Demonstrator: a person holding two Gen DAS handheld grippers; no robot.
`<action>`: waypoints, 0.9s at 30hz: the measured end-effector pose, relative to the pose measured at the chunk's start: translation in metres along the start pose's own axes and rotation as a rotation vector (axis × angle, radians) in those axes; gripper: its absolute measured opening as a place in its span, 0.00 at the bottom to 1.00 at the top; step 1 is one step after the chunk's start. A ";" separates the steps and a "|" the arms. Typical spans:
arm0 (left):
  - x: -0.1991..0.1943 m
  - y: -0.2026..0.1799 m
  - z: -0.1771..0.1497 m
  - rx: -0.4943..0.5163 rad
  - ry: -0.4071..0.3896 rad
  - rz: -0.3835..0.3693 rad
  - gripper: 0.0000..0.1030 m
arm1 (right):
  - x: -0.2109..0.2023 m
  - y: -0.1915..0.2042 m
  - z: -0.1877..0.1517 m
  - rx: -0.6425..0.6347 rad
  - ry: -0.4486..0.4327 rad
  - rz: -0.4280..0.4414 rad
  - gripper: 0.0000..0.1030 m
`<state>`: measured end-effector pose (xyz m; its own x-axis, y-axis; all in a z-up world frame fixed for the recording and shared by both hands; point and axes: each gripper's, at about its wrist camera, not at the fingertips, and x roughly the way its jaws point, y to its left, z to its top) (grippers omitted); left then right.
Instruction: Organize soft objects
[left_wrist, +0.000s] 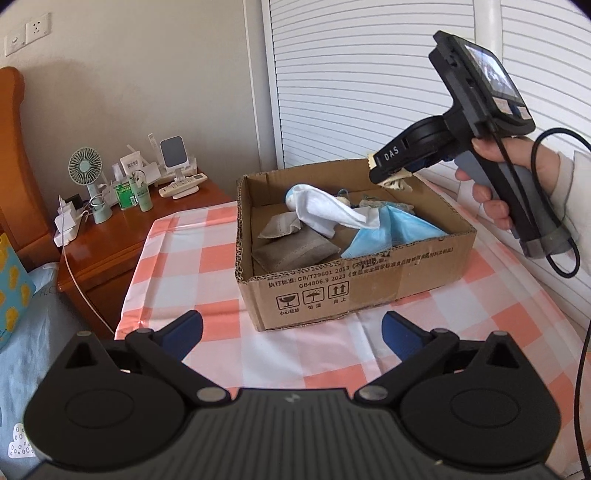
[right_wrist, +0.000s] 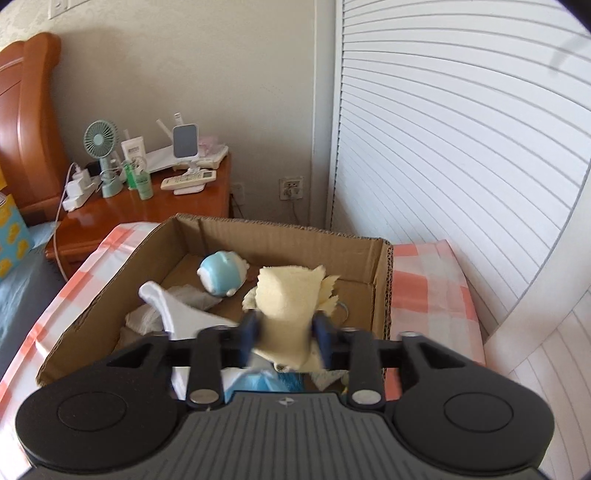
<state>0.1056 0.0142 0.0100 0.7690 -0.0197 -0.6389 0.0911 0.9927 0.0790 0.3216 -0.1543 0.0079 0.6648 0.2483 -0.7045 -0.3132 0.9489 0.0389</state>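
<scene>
An open cardboard box (left_wrist: 354, 280) stands on the orange-and-white checked tablecloth (left_wrist: 184, 266). Inside lie a white cloth (left_wrist: 325, 214), a blue face mask (left_wrist: 399, 229) and grey pouches (left_wrist: 295, 251). A small blue-and-white plush (right_wrist: 221, 273) sits in the box (right_wrist: 380, 280) toward its far side. My right gripper (right_wrist: 286, 328) hovers over the box with a pale yellow cloth (right_wrist: 288, 295) bunched between its blue pads, touching both. From the left wrist view, that right gripper (left_wrist: 388, 173) is over the far right corner, held by a hand (left_wrist: 517, 173). My left gripper (left_wrist: 291, 332) stands wide open and empty in front of the box.
A wooden nightstand (left_wrist: 122, 229) at the left carries a small fan (left_wrist: 86, 170), green bottles (left_wrist: 127, 192), a remote (left_wrist: 183, 184) and chargers. White louvred doors (left_wrist: 369, 74) rise behind the table. A bed with blue bedding (left_wrist: 33, 325) lies at the left. A black cable (left_wrist: 580, 332) hangs at the right.
</scene>
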 end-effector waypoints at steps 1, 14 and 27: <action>0.000 0.000 -0.001 -0.003 0.001 0.003 0.99 | 0.002 -0.001 0.001 0.010 -0.004 -0.010 0.79; 0.004 0.008 -0.003 -0.059 0.013 0.019 0.99 | -0.053 0.002 -0.033 0.065 0.010 -0.039 1.00; -0.008 0.011 0.012 -0.142 0.067 0.083 0.99 | -0.146 0.032 -0.107 0.130 0.051 -0.129 1.00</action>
<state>0.1081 0.0240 0.0255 0.7261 0.0667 -0.6844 -0.0653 0.9975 0.0279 0.1420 -0.1814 0.0361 0.6573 0.1159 -0.7447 -0.1351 0.9902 0.0350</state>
